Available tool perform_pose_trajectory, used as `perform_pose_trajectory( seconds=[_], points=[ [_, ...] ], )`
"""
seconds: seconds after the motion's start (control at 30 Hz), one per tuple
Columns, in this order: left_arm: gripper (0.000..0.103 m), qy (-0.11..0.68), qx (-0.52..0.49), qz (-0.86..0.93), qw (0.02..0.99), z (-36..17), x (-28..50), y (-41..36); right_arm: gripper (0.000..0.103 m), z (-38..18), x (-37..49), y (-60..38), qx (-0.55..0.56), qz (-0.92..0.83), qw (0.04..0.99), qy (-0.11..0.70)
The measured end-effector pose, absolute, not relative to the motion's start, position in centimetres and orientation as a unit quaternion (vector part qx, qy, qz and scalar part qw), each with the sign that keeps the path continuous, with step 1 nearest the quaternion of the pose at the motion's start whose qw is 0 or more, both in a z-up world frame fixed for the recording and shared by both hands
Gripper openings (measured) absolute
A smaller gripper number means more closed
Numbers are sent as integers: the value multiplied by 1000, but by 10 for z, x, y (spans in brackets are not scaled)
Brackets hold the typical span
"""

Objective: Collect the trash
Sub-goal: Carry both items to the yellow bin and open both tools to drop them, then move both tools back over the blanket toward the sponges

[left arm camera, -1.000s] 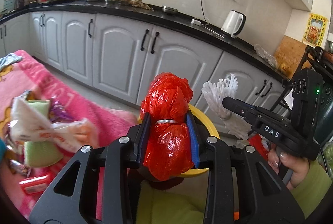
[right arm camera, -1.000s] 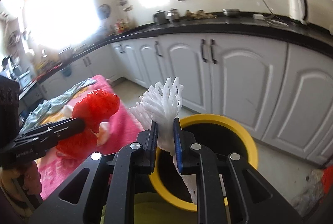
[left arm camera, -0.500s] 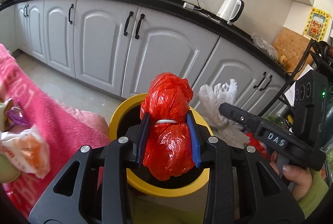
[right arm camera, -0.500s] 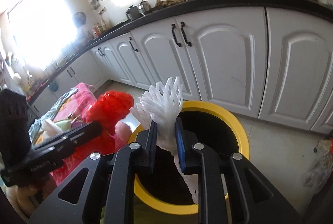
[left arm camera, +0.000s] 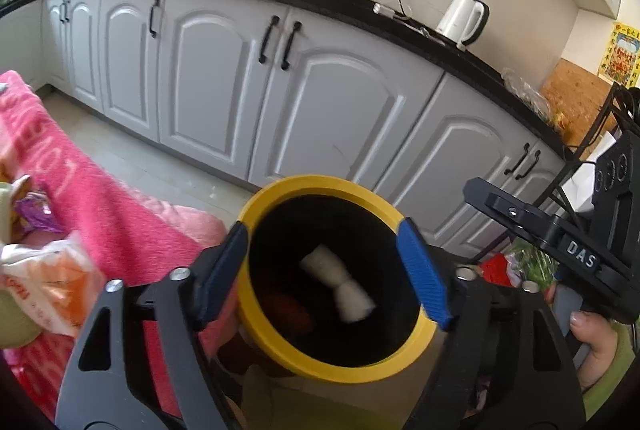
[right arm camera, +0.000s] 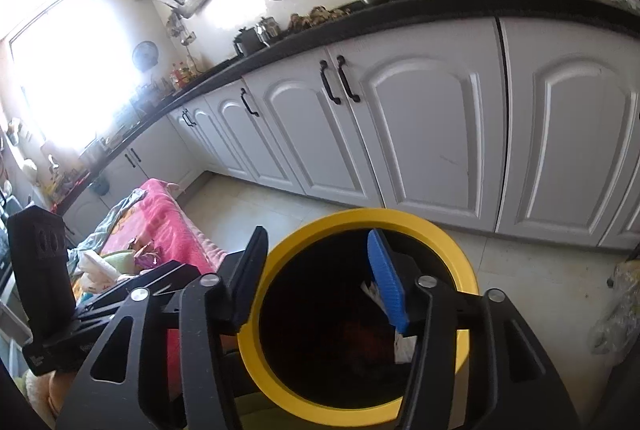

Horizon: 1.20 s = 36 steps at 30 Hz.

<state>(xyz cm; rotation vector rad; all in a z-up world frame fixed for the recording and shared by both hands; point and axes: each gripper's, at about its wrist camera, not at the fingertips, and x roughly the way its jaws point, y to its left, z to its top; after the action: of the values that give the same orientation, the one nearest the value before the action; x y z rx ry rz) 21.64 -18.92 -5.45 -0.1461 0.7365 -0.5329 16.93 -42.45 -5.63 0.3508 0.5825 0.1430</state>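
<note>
Now both grippers, left [left arm camera: 322, 262] and right [right arm camera: 318, 280], hover released above the yellow bin [left arm camera: 280, 344]; white foam net [left arm camera: 340, 284] and red bag [left arm camera: 290, 310] lie inside; wrappers [left arm camera: 44, 278] beside the bin remain.

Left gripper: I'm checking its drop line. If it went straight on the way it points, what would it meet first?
The left gripper, jaws open, points into the yellow bin. It would probably first meet the white foam net inside, beside the red bag; depth is unclear.
</note>
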Motion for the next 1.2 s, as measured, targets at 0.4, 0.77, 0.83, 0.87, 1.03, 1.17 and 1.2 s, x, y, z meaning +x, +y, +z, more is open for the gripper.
perform_pose_trajectory(
  seconds=[0.4, 0.77, 0.83, 0.87, 1.03, 1.17, 1.2],
  points=[
    [92, 293, -78, -202, 931, -19, 187, -126, 75, -18, 138, -364, 76, 98, 969, 214],
    [92, 248, -91, -140, 954, 8, 155, -61, 82, 2, 118, -302, 3, 152, 971, 182],
    [92, 241, -92, -128, 958, 12, 149, -49, 83, 5, 115, -291, -5, 162, 970, 180],
    [92, 238, -93, -121, 959, 14, 146, -42, 84, 6, 114, -284, -10, 170, 969, 179],
    [92, 229, -98, -94, 964, 18, 135, -15, 86, 6, 111, -254, -36, 201, 962, 180],
    [92, 229, -104, -73, 965, 16, 128, 7, 88, 5, 112, -229, -52, 224, 955, 188],
    [92, 228, -106, -68, 965, 15, 126, 11, 88, 4, 112, -225, -56, 228, 953, 190]
  ],
)
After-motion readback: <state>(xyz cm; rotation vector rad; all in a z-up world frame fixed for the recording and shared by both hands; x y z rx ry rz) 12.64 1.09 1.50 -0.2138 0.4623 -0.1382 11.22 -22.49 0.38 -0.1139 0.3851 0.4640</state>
